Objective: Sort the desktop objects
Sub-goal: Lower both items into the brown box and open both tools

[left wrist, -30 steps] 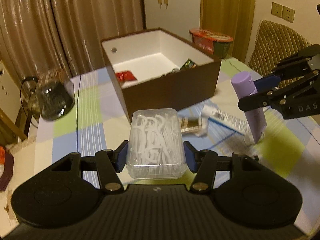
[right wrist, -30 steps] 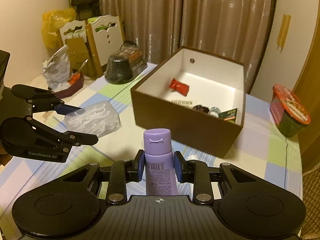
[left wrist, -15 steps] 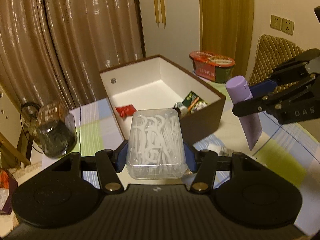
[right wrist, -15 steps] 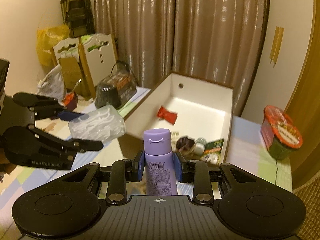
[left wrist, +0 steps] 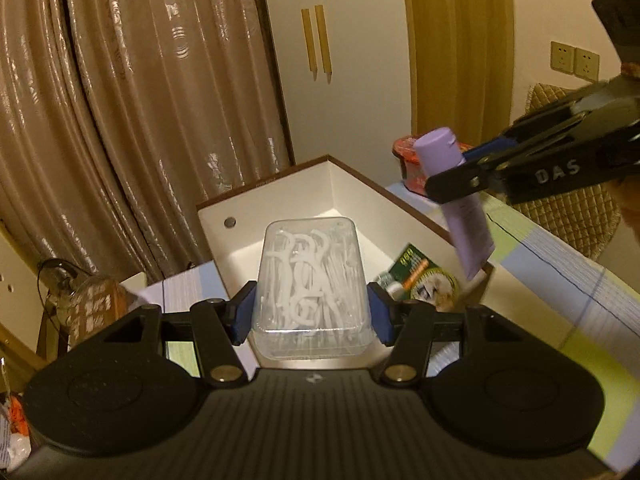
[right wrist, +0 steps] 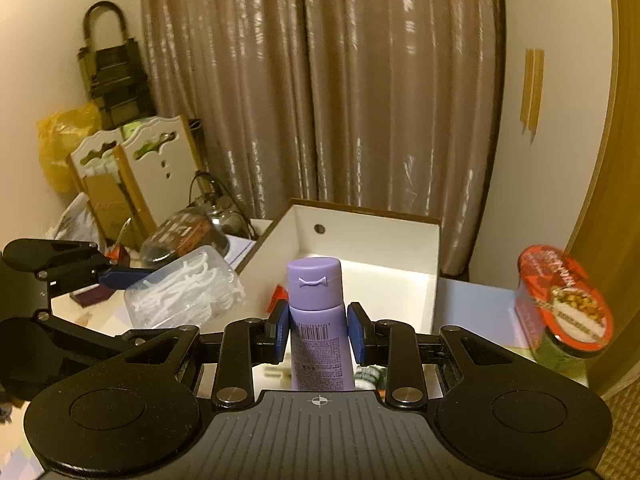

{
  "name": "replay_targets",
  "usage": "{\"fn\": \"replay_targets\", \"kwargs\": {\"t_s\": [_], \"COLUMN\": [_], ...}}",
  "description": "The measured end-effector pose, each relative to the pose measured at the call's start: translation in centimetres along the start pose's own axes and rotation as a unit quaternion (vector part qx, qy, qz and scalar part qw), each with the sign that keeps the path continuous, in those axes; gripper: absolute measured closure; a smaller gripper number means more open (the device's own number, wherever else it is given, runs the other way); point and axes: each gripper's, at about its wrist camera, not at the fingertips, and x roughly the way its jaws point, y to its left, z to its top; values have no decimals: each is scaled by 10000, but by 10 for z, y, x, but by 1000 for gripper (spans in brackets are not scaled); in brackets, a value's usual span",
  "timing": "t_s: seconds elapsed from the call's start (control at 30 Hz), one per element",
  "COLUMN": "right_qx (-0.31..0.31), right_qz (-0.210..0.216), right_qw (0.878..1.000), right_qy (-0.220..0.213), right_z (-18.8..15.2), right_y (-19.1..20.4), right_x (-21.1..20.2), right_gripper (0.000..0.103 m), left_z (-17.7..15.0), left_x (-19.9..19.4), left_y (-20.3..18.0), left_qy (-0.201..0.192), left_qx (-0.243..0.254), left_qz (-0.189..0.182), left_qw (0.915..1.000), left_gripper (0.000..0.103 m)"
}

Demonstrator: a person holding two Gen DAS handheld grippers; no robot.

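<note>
Item one: floss box, clear, stiff, light, likely slick; I hold it in the left claw by its long sides, over the bin. Item two: tube, soft-walled; right claw pinches it below the cap, over the bin.

The clear plastic box of white floss picks sits between the left gripper's fingers, over the open brown-walled, white-lined box. Right of those fingers, the lilac squeeze tube stands between the right gripper's fingers. The red-lidded instant noodle bowl stands right of them, outside the box.
</note>
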Motion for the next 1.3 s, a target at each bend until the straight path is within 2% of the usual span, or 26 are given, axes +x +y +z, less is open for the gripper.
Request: {"fn": "replay_targets", "kwargs": {"t_s": [0.33, 0.47, 0.57, 0.7, 1.0, 1.3], "right_qx": [573, 652, 698, 620, 78, -198], "right_qz": [121, 58, 94, 235, 122, 126], "right_qw": [9928, 9889, 9877, 9892, 9954, 9977], "right_qy": [1042, 1331, 1395, 1310, 950, 628], "right_z": [-25, -32, -35, -32, -36, -38], "right_y": [-33, -42, -45, -49, -37, -30], "right_x": [87, 108, 114, 113, 96, 86], "right_gripper": [73, 73, 73, 73, 73, 73], "left_z": [19, 17, 15, 14, 14, 11], "left_x": [83, 109, 123, 138, 158, 174], "left_y": [9, 7, 10, 14, 18, 14], "left_qy": [343, 491, 573, 684, 789, 983], "left_qx": [29, 99, 107, 127, 161, 258], "left_qz": [-36, -87, -97, -79, -89, -126], "left_qw": [9994, 9987, 9983, 9975, 9967, 9947], "left_gripper": [51, 51, 51, 51, 51, 50]}}
